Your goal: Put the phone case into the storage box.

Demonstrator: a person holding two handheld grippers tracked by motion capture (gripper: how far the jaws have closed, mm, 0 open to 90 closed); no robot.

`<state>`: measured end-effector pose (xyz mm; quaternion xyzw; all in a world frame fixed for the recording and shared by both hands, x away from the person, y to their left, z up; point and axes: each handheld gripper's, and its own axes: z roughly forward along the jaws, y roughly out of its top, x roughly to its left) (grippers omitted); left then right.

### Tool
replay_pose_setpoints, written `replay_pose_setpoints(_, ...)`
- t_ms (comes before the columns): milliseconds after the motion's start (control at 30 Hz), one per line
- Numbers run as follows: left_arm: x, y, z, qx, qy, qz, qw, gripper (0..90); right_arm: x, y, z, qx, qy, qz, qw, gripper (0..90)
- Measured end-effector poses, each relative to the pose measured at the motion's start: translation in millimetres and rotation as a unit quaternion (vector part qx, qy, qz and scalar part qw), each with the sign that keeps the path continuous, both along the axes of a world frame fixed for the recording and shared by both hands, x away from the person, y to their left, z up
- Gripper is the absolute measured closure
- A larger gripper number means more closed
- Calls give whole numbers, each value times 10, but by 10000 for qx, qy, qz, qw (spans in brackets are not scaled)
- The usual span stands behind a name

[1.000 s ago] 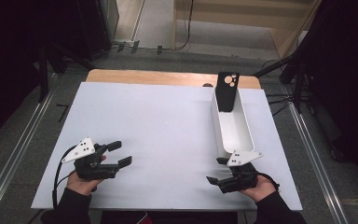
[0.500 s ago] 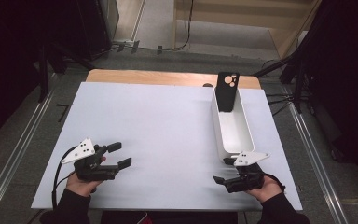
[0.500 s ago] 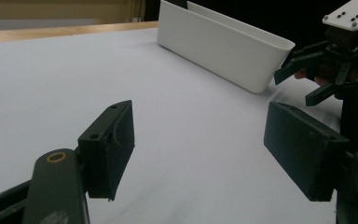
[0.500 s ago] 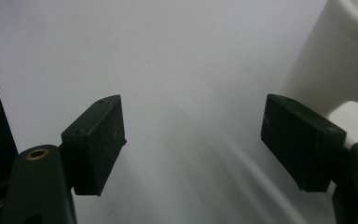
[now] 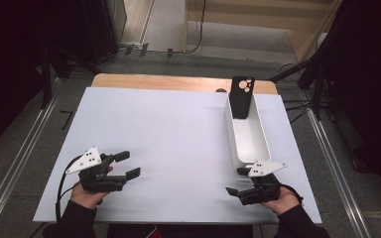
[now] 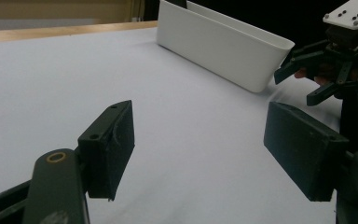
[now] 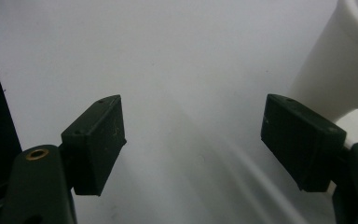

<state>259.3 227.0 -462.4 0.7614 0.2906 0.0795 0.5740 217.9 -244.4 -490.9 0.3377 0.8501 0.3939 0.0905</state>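
Both tools released and empty: left tool [image 5: 129,164] near the near-left corner of the white counter [image 5: 168,129], right tool [image 5: 236,183] near the near-right corner, just beside the near end of the white bin [image 5: 248,136]. Nothing between either pair of black jaws, bare counter surface beyond them in both gripper views. Long white bin lying along the right edge, running from near to far; black phone case [image 5: 241,96] standing upright at its far end, leaning on the far wall, camera cut-outs uppermost. From the left gripper view, bin wall [image 6: 223,44] well apart from the left tool, with the right tool [image 6: 307,70] close against its end. Seemingly a start or rest posture, approach not yet begun. Next move, by judgement: right tool up and over the bin toward the far end, jaws kept wide, then down astride the thin case edge. Care needed against nudging the light bin or tipping the case flat.
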Motion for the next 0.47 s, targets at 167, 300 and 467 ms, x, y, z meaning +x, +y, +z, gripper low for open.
replay_pose_setpoints(167, 0, -1, 0, 8, 0, 0, 10000, 243, 0, -1, 1, -6, -3, -1, 10000, 202)
replay_pose_setpoints(300, -1, 0, 1, 8, -1, -1, 10000, 243, -1, -1, 0, 6, -2, 12, 10000, 202)
replay_pose_setpoints(467, 3, 2, 4, 10, 1, -7, 10000, 243, -1, -3, 1, 14, -13, 19, 10000, 202)
